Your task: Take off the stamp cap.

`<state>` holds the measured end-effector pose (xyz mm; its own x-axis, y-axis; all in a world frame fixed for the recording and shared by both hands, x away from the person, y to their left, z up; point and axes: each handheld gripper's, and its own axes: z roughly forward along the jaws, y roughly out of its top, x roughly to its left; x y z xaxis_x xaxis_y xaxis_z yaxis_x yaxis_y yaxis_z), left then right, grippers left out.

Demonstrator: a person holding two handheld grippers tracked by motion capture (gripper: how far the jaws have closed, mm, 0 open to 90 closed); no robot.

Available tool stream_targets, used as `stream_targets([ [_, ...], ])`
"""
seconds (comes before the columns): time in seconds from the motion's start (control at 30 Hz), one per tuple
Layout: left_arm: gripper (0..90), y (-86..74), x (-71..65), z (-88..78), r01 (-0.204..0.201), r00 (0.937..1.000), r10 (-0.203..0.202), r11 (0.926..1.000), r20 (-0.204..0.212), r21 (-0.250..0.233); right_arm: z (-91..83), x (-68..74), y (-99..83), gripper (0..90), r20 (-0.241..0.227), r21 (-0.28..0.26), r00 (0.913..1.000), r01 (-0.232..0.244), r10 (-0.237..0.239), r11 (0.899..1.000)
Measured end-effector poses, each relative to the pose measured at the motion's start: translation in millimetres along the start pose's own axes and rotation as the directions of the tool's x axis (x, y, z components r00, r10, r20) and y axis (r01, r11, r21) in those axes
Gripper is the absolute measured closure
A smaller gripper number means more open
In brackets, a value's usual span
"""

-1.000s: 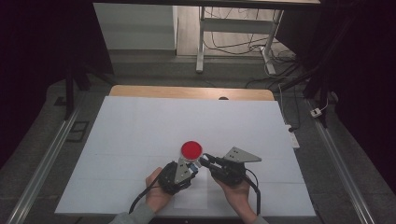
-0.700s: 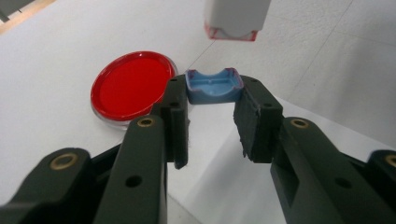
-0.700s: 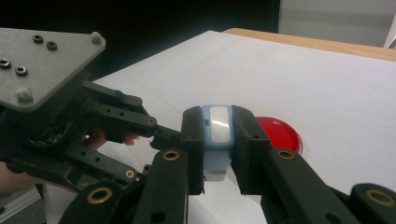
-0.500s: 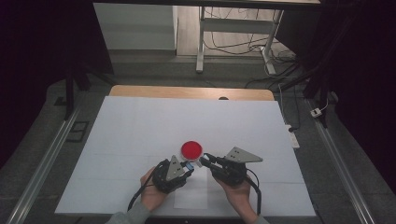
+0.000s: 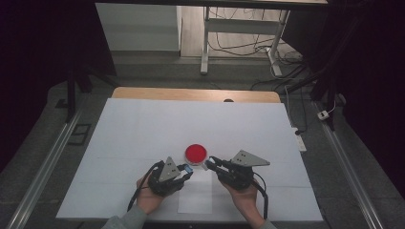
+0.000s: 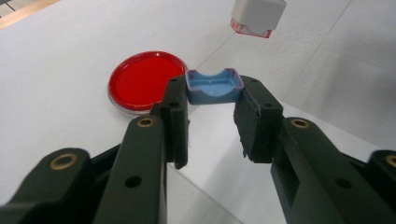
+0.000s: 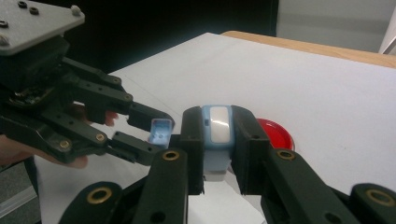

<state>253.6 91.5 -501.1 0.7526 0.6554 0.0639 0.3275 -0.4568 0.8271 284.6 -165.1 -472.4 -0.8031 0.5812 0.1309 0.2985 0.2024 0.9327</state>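
Stamp body (image 7: 215, 140) is clamped between the jaws of the right tool (image 5: 213, 163), held above the white worktop (image 5: 143, 124) just right of the red ink pad (image 5: 196, 152). In the left gripper view the stamp body (image 6: 257, 16) hangs apart from the blue cap (image 6: 214, 86), with its red-edged printing face exposed. The left tool (image 5: 187, 171) is clenched on the blue cap, gripping it at the jaw tips.

Change noted: a second ago the left tool sat close against the right tool near the ink pad; it now lies further toward the person and to the left, with a visible gap between cap and stamp. The right tool holds the same position.

Judgement: the cap is off. The stamp is ready for inking on the red pad, then pressing on the paper sheet (image 5: 196, 191) that lies between the hands.
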Motion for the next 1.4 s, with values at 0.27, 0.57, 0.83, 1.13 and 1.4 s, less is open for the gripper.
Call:
stream_targets([
  [0.27,65.9,-5.2,12.9,-15.5,0.030,0.9996,-0.030,0.9993,0.003,-0.023,-0.4,-0.5,0.0,75.7,0.003,-0.004,1.0000,0.006,-0.006,1.000],
  [0.57,65.8,-10.2,19.8,-24.8,0.044,0.9990,-0.044,0.9987,0.002,-0.026,-0.3,-1.3,-0.6,75.7,0.005,0.000,1.0000,0.008,-0.008,1.000],
  [0.83,65.8,-15.0,28.5,-35.8,0.067,0.9978,-0.067,0.9973,-0.005,-0.031,-2.2,-3.8,-0.1,75.7,0.015,-0.004,0.9998,0.009,-0.009,1.000],
  [1.13,65.8,-26.3,42.5,-53.7,0.095,0.9950,-0.095,0.9951,-0.031,-0.031,-4.1,-6.3,0.5,75.8,0.024,-0.009,0.9997,0.009,-0.008,1.000],
  [1.4,65.8,-36.3,52.3,-66.4,0.123,0.9907,-0.125,0.9919,-0.053,-0.031,-4.5,-8.0,0.3,75.7,0.030,-0.009,0.9995,0.008,-0.007,1.000],
])
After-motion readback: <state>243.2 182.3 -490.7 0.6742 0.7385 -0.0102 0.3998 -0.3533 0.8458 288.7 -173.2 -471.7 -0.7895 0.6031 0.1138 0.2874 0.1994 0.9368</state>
